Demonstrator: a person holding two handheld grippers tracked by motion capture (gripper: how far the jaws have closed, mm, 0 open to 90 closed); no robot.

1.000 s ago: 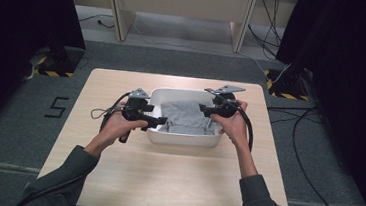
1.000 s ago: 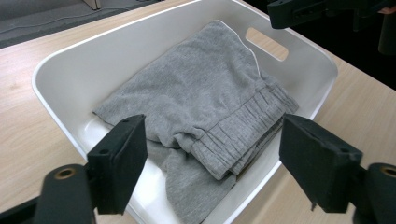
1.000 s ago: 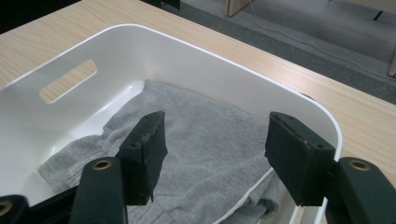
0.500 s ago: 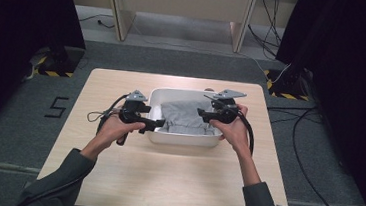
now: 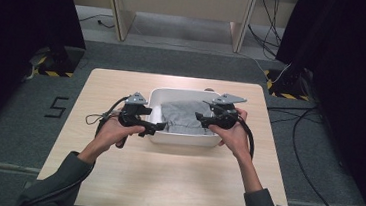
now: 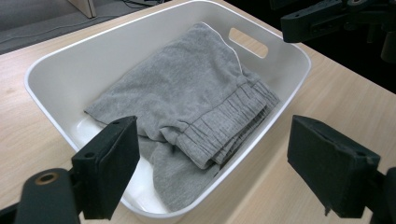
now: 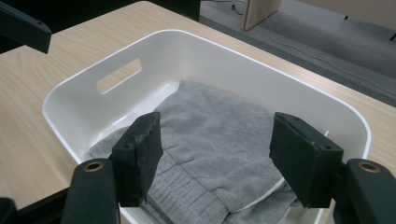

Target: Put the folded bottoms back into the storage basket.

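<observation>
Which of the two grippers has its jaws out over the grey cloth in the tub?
The right gripper: its jaws, spread open, reach over the grey cloth inside the white tub. The left gripper, also open, sits at the tub's near left corner.

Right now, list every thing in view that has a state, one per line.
white tub: upright on the table, holding the garment.
grey garment: folded, lying inside the tub, not gripped.
left gripper: open, jaws wide over the tub's near rim, holding nothing.
right gripper: open, jaws spread above the garment, holding nothing.
table: bare wood around the tub.
</observation>
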